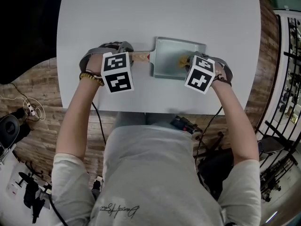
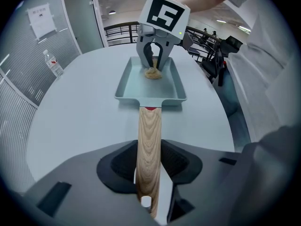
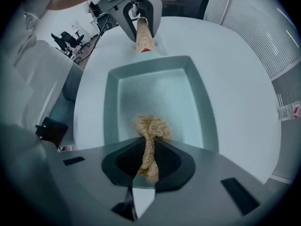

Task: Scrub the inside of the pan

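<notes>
Jaws are clamped on both sides: the left gripper (image 2: 149, 166) pinches the wooden handle (image 2: 149, 126), and the right gripper (image 3: 149, 161) pinches a fibre scrubber (image 3: 151, 126).

The pan (image 3: 155, 88) sits flat on the white table (image 1: 141, 13) with its handle toward the person's left. The scrubber's tuft hangs low in the end farthest from the handle, just beside that end wall; whether it presses the floor is unclear. To scrub well, the left grip should probably hold the handle firm and level so the pan neither slides nor tips. The right gripper, pointing down, can then bear the tuft on the floor in short overlapping strokes toward the handle end, then into the corners. Pushing too hard could drag the tuft out of the pads.
</notes>
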{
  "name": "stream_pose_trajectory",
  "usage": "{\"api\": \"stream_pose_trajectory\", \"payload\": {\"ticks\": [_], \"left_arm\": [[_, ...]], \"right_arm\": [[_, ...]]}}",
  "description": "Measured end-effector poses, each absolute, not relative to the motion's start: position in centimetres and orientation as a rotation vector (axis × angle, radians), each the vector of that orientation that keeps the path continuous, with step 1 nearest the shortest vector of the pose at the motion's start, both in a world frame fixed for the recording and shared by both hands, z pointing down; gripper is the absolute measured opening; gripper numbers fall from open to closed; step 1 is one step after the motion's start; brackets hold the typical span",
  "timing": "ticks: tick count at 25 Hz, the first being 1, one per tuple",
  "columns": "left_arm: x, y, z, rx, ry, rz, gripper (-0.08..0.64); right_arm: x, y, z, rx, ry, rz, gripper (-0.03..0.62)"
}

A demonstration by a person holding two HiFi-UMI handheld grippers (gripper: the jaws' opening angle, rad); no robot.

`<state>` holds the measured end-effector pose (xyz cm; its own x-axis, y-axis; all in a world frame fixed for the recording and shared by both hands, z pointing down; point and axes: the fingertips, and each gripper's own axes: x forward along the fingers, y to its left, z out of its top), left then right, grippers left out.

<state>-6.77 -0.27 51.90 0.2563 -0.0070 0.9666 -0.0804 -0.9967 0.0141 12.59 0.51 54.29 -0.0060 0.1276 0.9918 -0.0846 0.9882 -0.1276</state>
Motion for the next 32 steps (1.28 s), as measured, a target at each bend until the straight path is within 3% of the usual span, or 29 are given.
{"api": "stream_pose_trajectory", "payload": {"ticks": [18,32], "left_arm": [[-6.8,-0.2,52.1,2.436,-0.001,1.915,0.147],[-6.3,1.1,51.9,2.434,0.061,1.948,0.149]], "right_arm": [[13.0,3.9,54.0,-0.177,-1.578,0.358,0.067],[13.6,-4.2,54.0,-0.032,-1.599,0.217,0.069]]}}
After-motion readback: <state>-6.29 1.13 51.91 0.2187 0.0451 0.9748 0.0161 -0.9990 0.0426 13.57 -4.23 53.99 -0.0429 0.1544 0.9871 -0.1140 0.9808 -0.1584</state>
